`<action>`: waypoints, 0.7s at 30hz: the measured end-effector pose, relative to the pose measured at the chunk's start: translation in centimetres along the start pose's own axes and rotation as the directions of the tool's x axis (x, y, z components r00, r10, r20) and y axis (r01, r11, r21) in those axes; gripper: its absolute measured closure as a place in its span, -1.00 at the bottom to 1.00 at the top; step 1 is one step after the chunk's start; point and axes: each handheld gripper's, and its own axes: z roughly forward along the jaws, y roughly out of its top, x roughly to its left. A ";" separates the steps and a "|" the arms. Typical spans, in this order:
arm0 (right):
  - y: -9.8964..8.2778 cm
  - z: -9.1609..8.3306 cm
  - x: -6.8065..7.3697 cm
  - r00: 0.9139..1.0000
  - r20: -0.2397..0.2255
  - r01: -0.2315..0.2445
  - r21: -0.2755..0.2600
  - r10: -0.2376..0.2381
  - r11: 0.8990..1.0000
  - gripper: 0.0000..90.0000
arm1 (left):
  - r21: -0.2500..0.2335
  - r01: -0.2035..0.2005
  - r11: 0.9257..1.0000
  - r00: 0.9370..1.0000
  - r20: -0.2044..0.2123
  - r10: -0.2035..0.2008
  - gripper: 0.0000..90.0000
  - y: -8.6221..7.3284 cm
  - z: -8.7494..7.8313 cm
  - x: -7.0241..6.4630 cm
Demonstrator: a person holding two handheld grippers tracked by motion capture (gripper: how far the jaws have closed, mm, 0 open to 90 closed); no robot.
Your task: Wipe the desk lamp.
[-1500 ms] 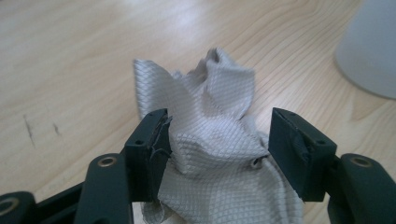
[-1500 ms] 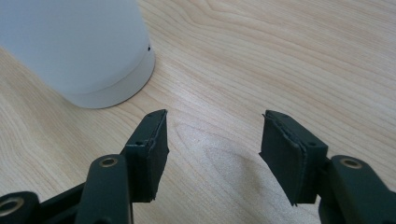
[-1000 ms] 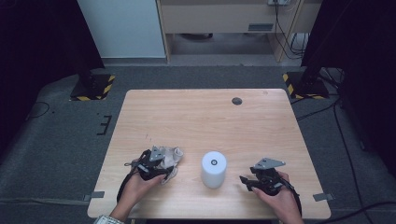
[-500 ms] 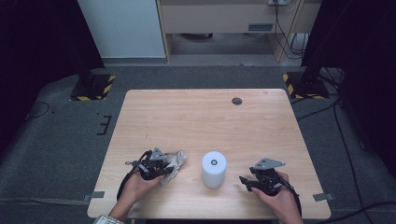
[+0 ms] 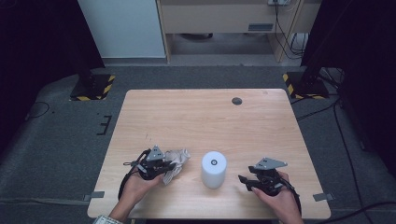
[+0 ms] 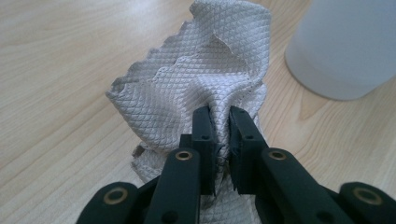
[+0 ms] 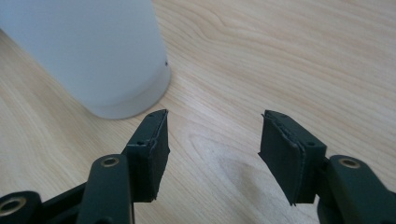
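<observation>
Everything sits close to the white bottle (image 5: 214, 169), which stands upright on the wooden table (image 5: 205, 116) toward the near edge, where the person is. To the left of the bottle, just beside it but not touching, lies a crumpled grey cloth (image 5: 176, 159) with a fine diamond weave. The left gripper (image 5: 164, 166) has hold of that cloth: its jaws have just been closing and are now pinched tight on a bunched fold of the fabric, with only the thickness of the cloth between them. In the left gripper view the cloth (image 6: 201, 79) rises in loose folds above the left gripper (image 6: 221, 128), and the bottle (image 6: 343, 46) stands behind it and off to the right.

On the other side of the bottle, a little way off, the right gripper (image 5: 243, 180) rests low over the table in the person's hand, pointing toward the bottle. Its jaws stand about half spread with only bare wood between them. In the right gripper view the right gripper (image 7: 214, 135) sits near the bottle (image 7: 88, 51), whose base comes close to one jaw without touching it.

Far beyond the bottle, near the table's back edge, is a small dark round spot (image 5: 236, 101).
</observation>
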 end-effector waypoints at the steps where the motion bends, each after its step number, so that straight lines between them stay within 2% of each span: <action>1: 0.0 -0.1 0.0 1.000 0.000 0.000 -0.005 0.000 1.000 -0.08 | -0.016 0.003 1.000 1.000 0.007 -0.003 0.82 0.1 -0.2 -0.1; 7: 1.3 -1.3 1.0 0.999 -0.037 0.019 -0.064 -0.021 0.998 -0.29 | -0.057 -0.013 0.998 0.999 0.038 0.015 0.82 0.7 -0.7 -1.3; 10: 2.0 -2.0 1.7 0.997 -0.058 0.045 -0.088 -0.050 0.995 -0.39 | -0.071 -0.021 0.997 0.999 0.048 0.025 0.82 0.9 -0.8 -1.9; 11: 2.2 -2.2 1.9 0.996 -0.070 0.048 -0.094 -0.055 0.994 -0.38 | -0.075 -0.025 0.997 0.998 0.051 0.029 0.82 1.0 -0.8 -2.1; 16: 4.0 -3.1 2.5 0.990 -0.119 0.062 -0.132 -0.078 0.989 0.02 | -0.086 -0.043 0.995 0.997 0.056 0.048 0.82 1.2 -1.0 -2.8; 21: 6.2 -2.8 2.9 0.983 -0.156 0.069 -0.151 -0.092 0.986 0.07 | -0.091 -0.051 0.995 0.997 0.059 0.057 0.82 1.2 -1.1 -3.0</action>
